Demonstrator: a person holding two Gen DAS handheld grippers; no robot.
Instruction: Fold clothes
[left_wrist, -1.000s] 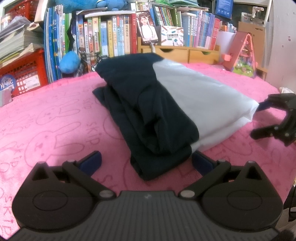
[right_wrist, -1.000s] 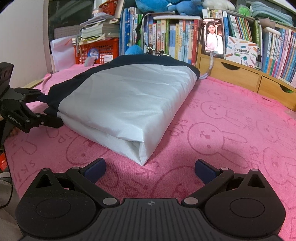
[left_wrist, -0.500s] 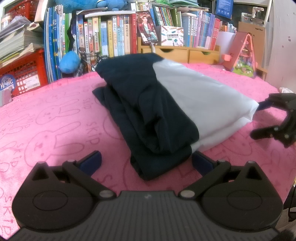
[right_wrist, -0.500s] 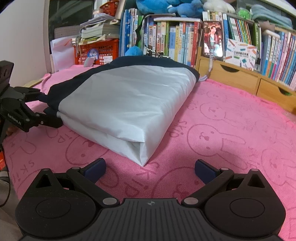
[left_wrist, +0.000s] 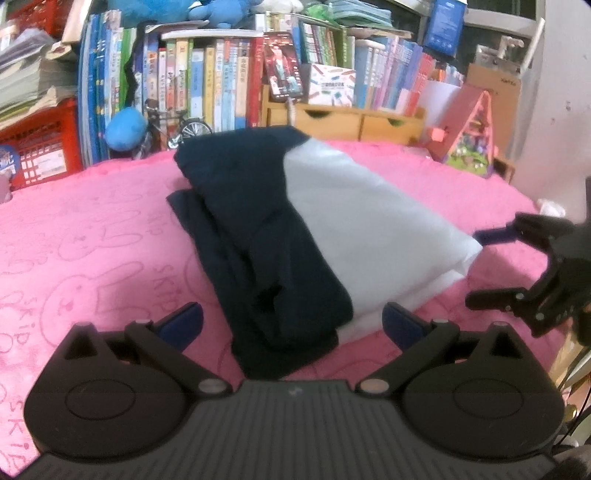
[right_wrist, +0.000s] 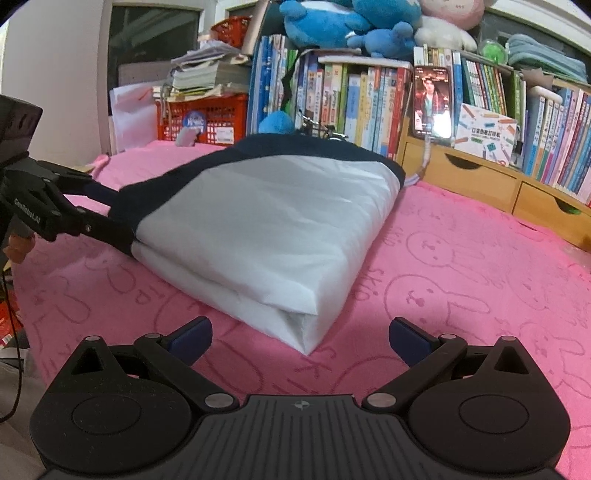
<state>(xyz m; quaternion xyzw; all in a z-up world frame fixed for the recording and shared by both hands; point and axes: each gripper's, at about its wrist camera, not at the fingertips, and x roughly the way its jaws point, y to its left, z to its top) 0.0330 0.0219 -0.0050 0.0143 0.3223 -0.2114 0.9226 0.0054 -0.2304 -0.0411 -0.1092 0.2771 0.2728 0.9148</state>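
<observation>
A folded garment, navy (left_wrist: 258, 229) on one half and white (right_wrist: 266, 221) on the other, lies flat on the pink bunny-print blanket (left_wrist: 92, 258). My left gripper (left_wrist: 291, 325) is open, its blue-padded fingers (left_wrist: 181, 321) on either side of the navy end, low over the blanket. From the right wrist view it shows at the left edge as the left gripper (right_wrist: 122, 218), against the navy edge. My right gripper (right_wrist: 299, 339) is open, with the white folded corner between its fingers. It appears in the left wrist view as the right gripper (left_wrist: 484, 267), beside the white corner.
Behind the blanket stand a bookshelf (right_wrist: 351, 99), a phone on a holder (right_wrist: 432, 103), wooden drawers (right_wrist: 480, 177), a red crate (right_wrist: 207, 118), a small model bicycle (left_wrist: 184, 129) and a pink toy house (left_wrist: 472, 136). Plush toys (right_wrist: 351, 26) sit on top.
Both grippers have edged closer to the garment's near ends. The garment itself has not moved, and both grippers remain open.
</observation>
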